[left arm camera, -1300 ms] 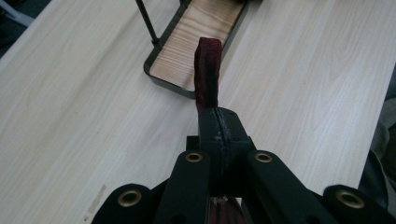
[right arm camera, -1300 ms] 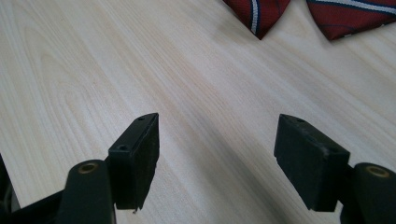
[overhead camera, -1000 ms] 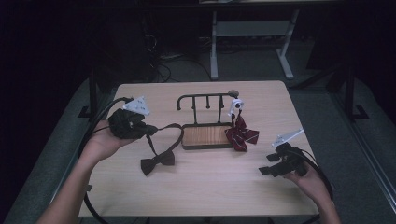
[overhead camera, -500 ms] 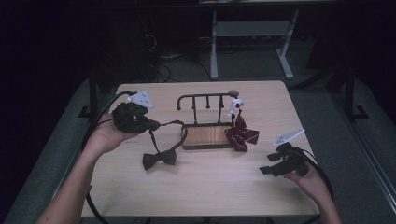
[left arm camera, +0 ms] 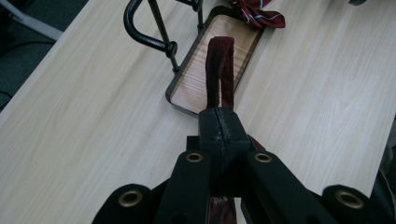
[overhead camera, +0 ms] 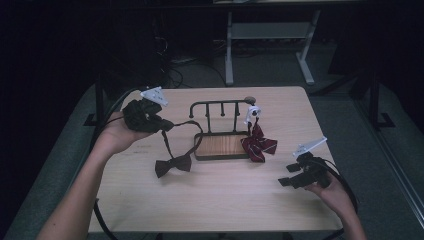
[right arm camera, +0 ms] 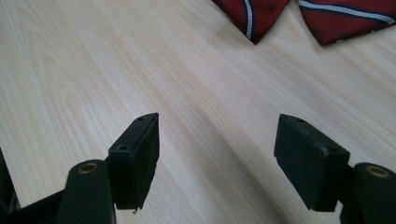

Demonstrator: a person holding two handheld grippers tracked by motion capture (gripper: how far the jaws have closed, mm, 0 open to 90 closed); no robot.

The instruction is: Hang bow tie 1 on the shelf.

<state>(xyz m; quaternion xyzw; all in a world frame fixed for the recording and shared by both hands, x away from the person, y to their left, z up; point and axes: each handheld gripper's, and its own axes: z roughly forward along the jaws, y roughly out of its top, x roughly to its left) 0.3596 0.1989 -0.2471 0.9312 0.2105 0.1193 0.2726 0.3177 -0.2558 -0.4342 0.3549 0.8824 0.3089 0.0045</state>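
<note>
I see the desk [overhead camera: 210,200] carrying a black rack with a wooden tray base [overhead camera: 222,145] near its middle, and since a second ago my left gripper [overhead camera: 167,126] has climbed and drawn back toward the rack's left end, lifting the strap higher. That gripper's jaws are clamped tight on the dark maroon strap [left arm camera: 219,70], which rises as a loop just ahead of the jaw tips with the tray beyond it. The dark bow tie [overhead camera: 173,165] on the strap's other end lies on the desk below and ahead of those jaws, so I judge I am carrying the loop up to hang it on the rack's bar. The striped red bow tie [overhead camera: 258,145] sits against the tray's right end, ahead of my right gripper [overhead camera: 292,176], whose jaws stand wide apart over bare wood, unmoved and waiting.
</note>
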